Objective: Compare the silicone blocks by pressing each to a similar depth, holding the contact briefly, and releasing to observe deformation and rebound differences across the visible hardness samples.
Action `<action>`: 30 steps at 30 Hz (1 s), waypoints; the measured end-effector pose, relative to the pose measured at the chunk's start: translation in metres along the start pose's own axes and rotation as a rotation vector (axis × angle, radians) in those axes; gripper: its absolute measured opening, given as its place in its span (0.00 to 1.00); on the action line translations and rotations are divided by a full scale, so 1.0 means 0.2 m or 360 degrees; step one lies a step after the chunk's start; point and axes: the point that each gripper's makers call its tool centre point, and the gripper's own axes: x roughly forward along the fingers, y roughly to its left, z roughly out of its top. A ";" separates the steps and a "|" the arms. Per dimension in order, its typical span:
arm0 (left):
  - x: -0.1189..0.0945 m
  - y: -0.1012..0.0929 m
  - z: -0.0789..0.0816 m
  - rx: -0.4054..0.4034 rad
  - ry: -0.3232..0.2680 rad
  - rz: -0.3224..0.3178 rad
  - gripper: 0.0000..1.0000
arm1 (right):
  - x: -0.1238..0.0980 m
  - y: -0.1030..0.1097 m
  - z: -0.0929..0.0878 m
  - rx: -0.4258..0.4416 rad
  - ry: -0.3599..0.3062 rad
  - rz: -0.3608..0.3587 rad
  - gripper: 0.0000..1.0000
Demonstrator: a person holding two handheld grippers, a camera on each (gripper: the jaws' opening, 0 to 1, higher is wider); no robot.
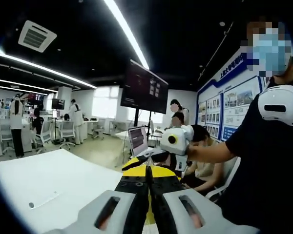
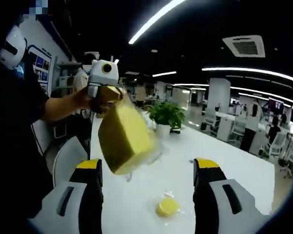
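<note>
A large yellow silicone block [image 2: 124, 136] hangs in the air above the white table [image 2: 234, 165], inside what looks like a clear wrap. My left gripper [image 2: 109, 95], held by a person's hand, is shut on the block's top edge. In the left gripper view the yellow block [image 1: 158, 171] shows just past the tips of my left gripper [image 1: 149, 171]. My right gripper [image 2: 149, 165] stands open, its jaws wide apart either side of the hanging block and not touching it. A small yellow block [image 2: 167, 207] in clear wrap lies on the table below. My right gripper [image 1: 145, 160] reaches in from the right.
A potted plant [image 2: 166, 114] stands further back on the table. A laptop [image 1: 137, 140] and a big dark screen [image 1: 144, 87] stand beyond the table's end. People sit close by [image 1: 205, 161]. Office chairs [image 2: 283, 146] and desks stand around.
</note>
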 end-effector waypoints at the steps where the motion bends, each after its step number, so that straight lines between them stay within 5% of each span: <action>1: 0.00 0.00 0.00 0.0006 0.0001 -0.0007 0.00 | 0.02 0.00 0.01 0.0008 -0.0011 0.0027 0.64; 6: -0.01 0.04 0.01 0.0005 -0.0015 -0.0032 0.00 | 0.12 0.07 0.06 0.0141 -0.0091 0.0254 0.54; 14: -0.03 0.12 0.08 0.0013 -0.0082 -0.0064 0.00 | 0.24 0.01 0.12 0.0405 -0.0169 0.0406 0.51; 19: -0.05 0.20 0.12 0.0038 -0.0129 -0.0033 0.00 | 0.31 0.00 0.15 0.0370 -0.0165 0.0442 0.41; 22: -0.08 0.29 0.13 0.0067 -0.0116 0.0049 0.00 | 0.33 -0.03 0.23 0.0329 -0.0285 0.0430 0.36; 30: -0.13 0.36 0.11 0.0136 -0.0059 0.0166 0.00 | 0.41 -0.02 0.21 0.0269 -0.0162 0.0403 0.24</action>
